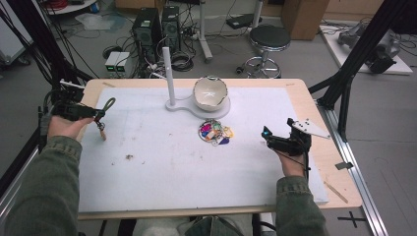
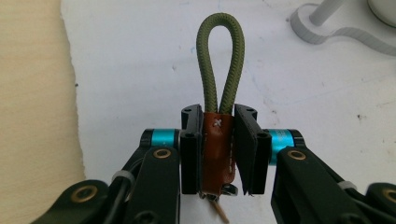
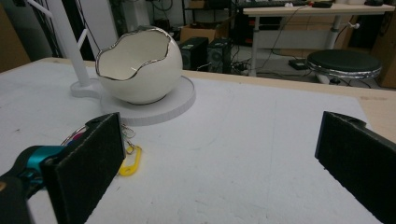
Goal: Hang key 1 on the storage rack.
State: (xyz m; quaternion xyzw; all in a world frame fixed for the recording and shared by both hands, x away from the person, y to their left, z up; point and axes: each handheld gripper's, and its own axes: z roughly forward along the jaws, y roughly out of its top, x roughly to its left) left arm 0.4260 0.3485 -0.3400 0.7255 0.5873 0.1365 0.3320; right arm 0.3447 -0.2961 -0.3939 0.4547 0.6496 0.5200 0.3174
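My left gripper (image 1: pixel 98 114) (image 2: pixel 218 154) is shut on a keychain: its brown leather tab (image 2: pixel 217 147) sits between the jaws, and an olive-green cord loop (image 2: pixel 221 65) (image 1: pixel 109 103) sticks out ahead. A small piece dangles below the tab (image 1: pixel 102 131), over the left of the white mat (image 1: pixel 162 162). My right gripper (image 1: pixel 266 135) (image 3: pixel 219 158) is open near the mat's right edge, with nothing between its jaws. A pile of coloured key tags on rings (image 1: pixel 215 132) lies mid-table; a yellow tag (image 3: pixel 130 163) shows beside my right gripper's left jaw.
A white egg-shaped bowl (image 1: pixel 210 93) (image 3: pixel 137 65) sits on a white base (image 3: pixel 161 109) with an upright post (image 1: pixel 168 73) at the back of the mat. Bare wooden table edge (image 2: pixel 32 116) runs along the left. A stool (image 1: pixel 268 39) and computers stand beyond the table.
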